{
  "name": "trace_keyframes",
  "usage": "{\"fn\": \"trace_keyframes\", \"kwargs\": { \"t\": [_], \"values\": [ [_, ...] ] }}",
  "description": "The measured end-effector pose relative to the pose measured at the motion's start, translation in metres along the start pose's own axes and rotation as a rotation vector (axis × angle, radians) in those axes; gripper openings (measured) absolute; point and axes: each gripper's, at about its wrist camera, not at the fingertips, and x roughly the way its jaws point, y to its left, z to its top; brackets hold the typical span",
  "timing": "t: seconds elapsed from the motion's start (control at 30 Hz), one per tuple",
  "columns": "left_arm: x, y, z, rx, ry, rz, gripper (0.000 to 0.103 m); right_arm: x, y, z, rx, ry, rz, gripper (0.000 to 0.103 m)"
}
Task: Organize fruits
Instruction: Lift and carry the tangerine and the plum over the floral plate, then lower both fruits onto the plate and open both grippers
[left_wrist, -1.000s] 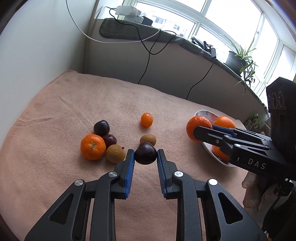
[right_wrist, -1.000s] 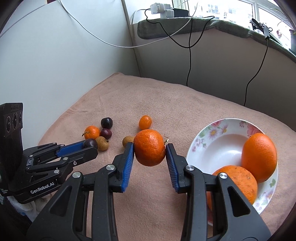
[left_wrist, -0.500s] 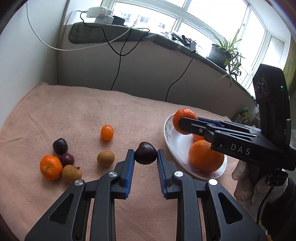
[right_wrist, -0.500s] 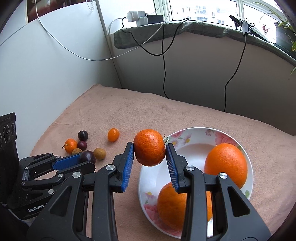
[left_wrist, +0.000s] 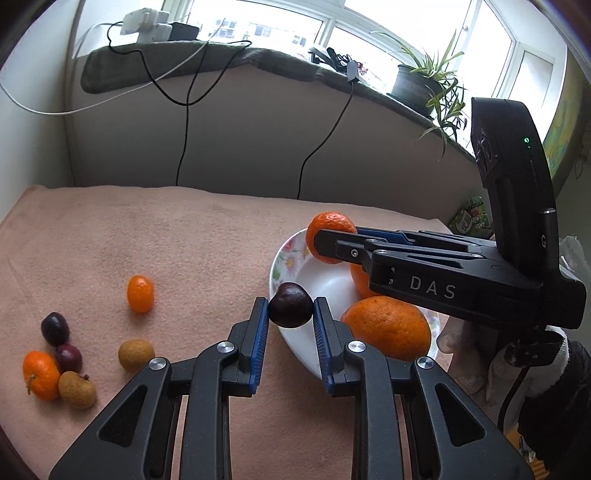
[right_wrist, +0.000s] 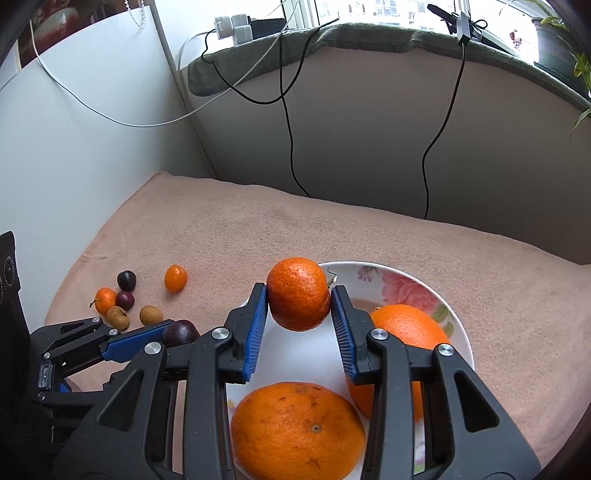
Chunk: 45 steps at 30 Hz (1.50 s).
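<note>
My left gripper (left_wrist: 290, 309) is shut on a dark plum (left_wrist: 290, 305) and holds it over the left rim of the flowered white plate (left_wrist: 290, 258). My right gripper (right_wrist: 298, 295) is shut on a mandarin (right_wrist: 298, 293) and holds it above the plate (right_wrist: 399, 284). Two large oranges (right_wrist: 297, 430) (right_wrist: 408, 326) lie in the plate. In the right wrist view the left gripper and its plum (right_wrist: 180, 332) show at the lower left.
On the pink cloth (left_wrist: 166, 236) to the left lie a kumquat (left_wrist: 140, 294), two dark plums (left_wrist: 54, 328), a small mandarin (left_wrist: 40, 374) and two brown longans (left_wrist: 136, 354). Cables hang down the back wall (left_wrist: 183, 129). A potted plant (left_wrist: 421, 79) stands on the sill.
Both grippers have moved right with their fruit. The plum is now at the plate's rim and the mandarin is further over the plate.
</note>
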Motion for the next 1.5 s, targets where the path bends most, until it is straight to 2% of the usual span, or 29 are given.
{"fn": "trace_keyframes", "kwargs": {
  "t": [0.4, 0.83, 0.87, 0.9, 0.97, 1.03, 1.1, 1.17, 1.23, 1.37, 1.43, 1.5],
  "values": [
    [0.023, -0.011, 0.008, 0.020, 0.025, -0.004, 0.023, 0.013, -0.004, 0.010, -0.009, 0.021, -0.002, 0.037],
    [0.022, -0.012, 0.008, 0.016, 0.028, -0.012, 0.023, 0.010, -0.002, 0.006, -0.012, 0.015, -0.018, 0.038],
    [0.022, -0.012, 0.008, 0.013, 0.030, -0.012, 0.024, 0.010, -0.002, 0.006, -0.011, 0.016, -0.020, 0.038],
    [0.022, -0.011, 0.007, 0.010, 0.033, -0.015, 0.029, 0.010, -0.002, 0.006, -0.011, 0.015, -0.022, 0.039],
    [0.020, -0.011, 0.007, 0.002, 0.025, -0.022, 0.039, 0.008, -0.002, 0.006, -0.008, 0.005, -0.021, 0.043],
    [0.018, -0.013, 0.008, 0.002, 0.017, -0.023, 0.048, 0.004, -0.002, 0.008, -0.006, -0.011, -0.020, 0.053],
    [0.016, -0.013, 0.008, 0.004, 0.014, -0.018, 0.054, 0.001, -0.001, 0.009, -0.007, -0.021, -0.024, 0.057],
    [0.016, -0.014, 0.007, 0.006, 0.017, -0.019, 0.055, -0.001, -0.001, 0.010, -0.006, -0.028, -0.023, 0.061],
    [0.015, -0.014, 0.006, 0.010, 0.017, -0.012, 0.064, -0.004, 0.000, 0.011, -0.004, -0.042, -0.026, 0.071],
    [0.010, -0.017, 0.005, 0.014, 0.008, -0.007, 0.069, -0.010, 0.002, 0.013, -0.005, -0.063, -0.034, 0.077],
    [0.008, -0.017, 0.005, 0.016, 0.003, 0.004, 0.071, -0.013, 0.002, 0.014, -0.004, -0.070, -0.041, 0.084],
    [0.006, -0.018, 0.004, 0.018, 0.001, 0.013, 0.071, -0.015, 0.003, 0.014, 0.002, -0.075, -0.040, 0.085]
  ]
}}
